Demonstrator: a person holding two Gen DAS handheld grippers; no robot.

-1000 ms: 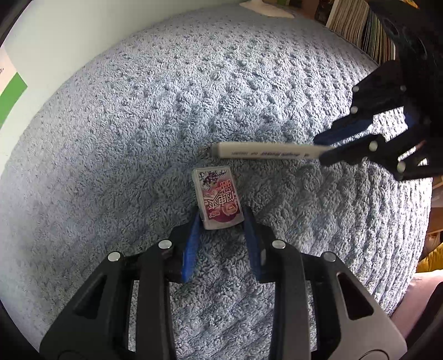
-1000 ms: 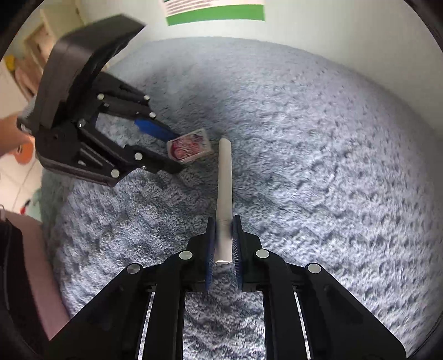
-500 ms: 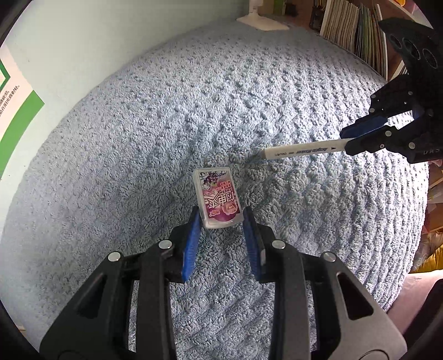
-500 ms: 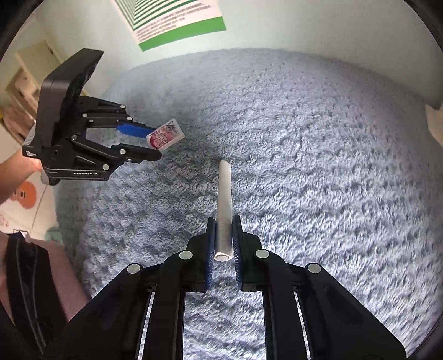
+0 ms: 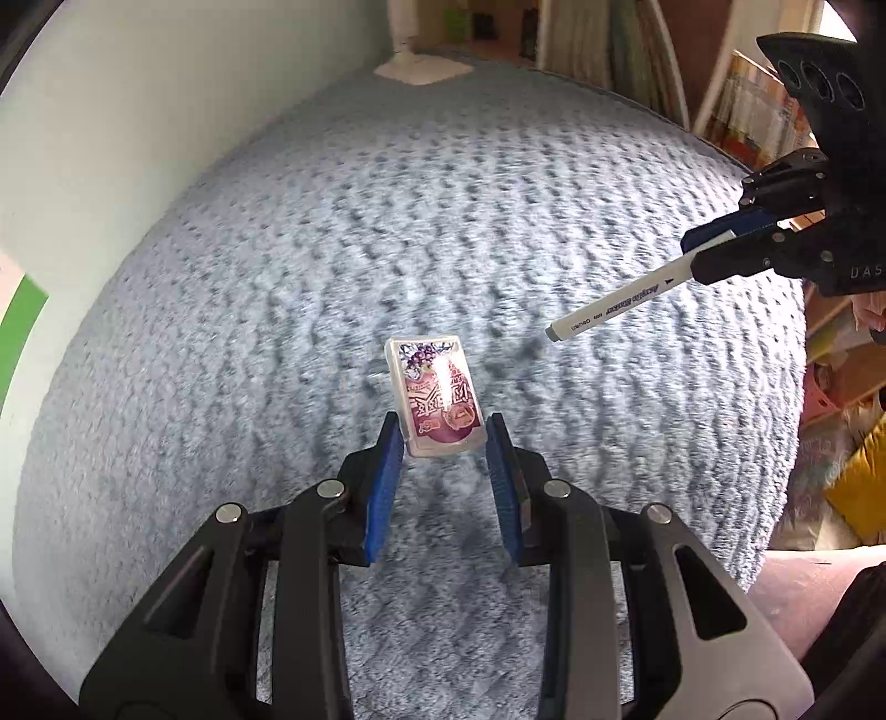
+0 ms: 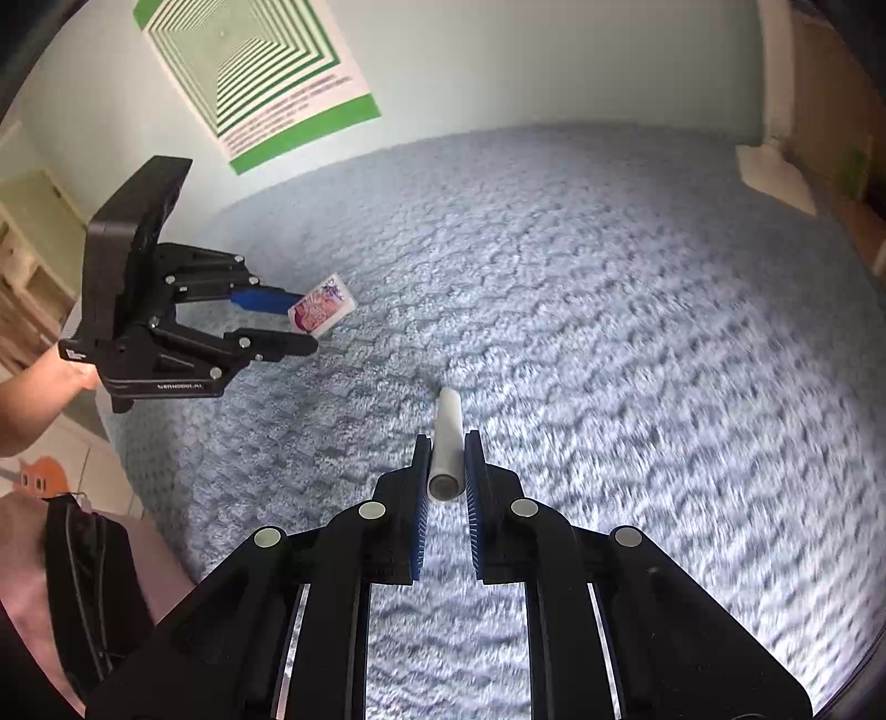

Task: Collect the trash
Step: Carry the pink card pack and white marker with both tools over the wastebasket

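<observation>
My left gripper (image 5: 441, 437) is shut on a small clear snack packet (image 5: 434, 396) with a purple and red label, held in the air above the blue-grey fluffy rug (image 5: 310, 266). My right gripper (image 6: 447, 443) is shut on a white marker pen (image 6: 446, 443), which pokes forward between its blue pads. In the left wrist view the white marker pen (image 5: 614, 303) slants down-left from the right gripper (image 5: 714, 246) at the right edge. In the right wrist view the left gripper (image 6: 290, 324) shows at the left with the snack packet (image 6: 320, 313).
A pale wall with a green striped poster (image 6: 260, 72) borders the rug's far side. A white stand base (image 5: 422, 69) sits at the rug's far end, with bookshelves (image 5: 603, 44) behind. Cluttered floor and yellow items (image 5: 858, 482) lie off the rug's right edge. A person's knee (image 6: 33, 581) is at lower left.
Both grippers have lifted their items off the rug and moved apart. The pen now hangs clear of the rug, farther right of the packet, and both wrists have rolled.
</observation>
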